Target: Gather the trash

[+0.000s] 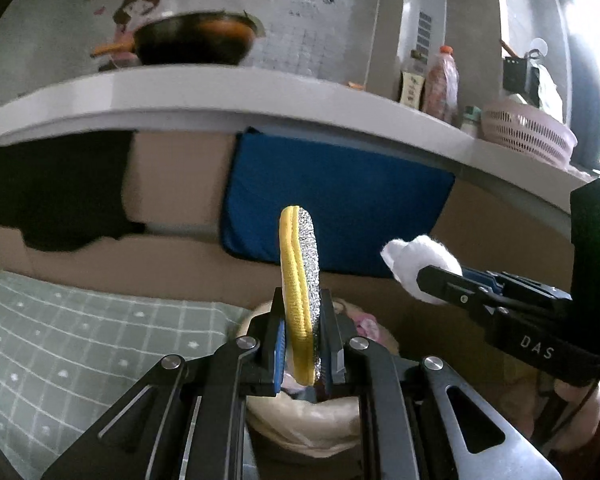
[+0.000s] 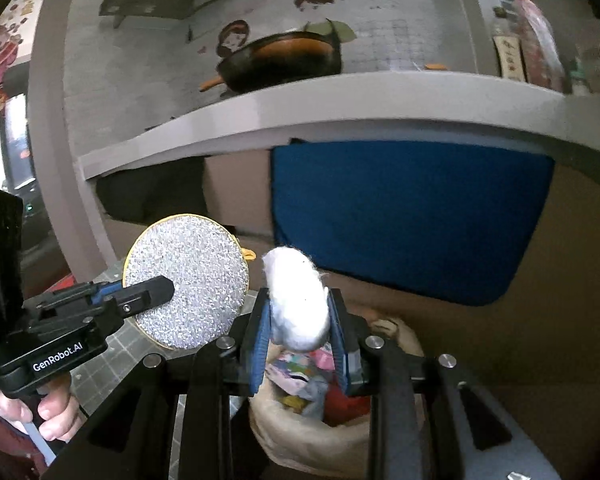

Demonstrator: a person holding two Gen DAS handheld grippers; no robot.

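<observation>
Cloth in a green check lay at the far left, below the counter that carried a dark pan. Just right of it, the left gripper had its fingers clamped on a round scrubbing pad, yellow on one face and silvery on the other, held edge-up over the open trash bag. Further right, a blue towel hung under the counter edge, and the right gripper had its fingers pressed together on a white wad of cotton, also above the bag, which already held colourful scraps.

Both pieces looked ready to drop. The bag's mouth seemed narrow and soft, so a release from too far out would likely send the light cotton drifting past the rim. The stiff pad might catch on a finger or land on the rim and tip out. The grippers were near each other, and opening together might make them bump.
</observation>
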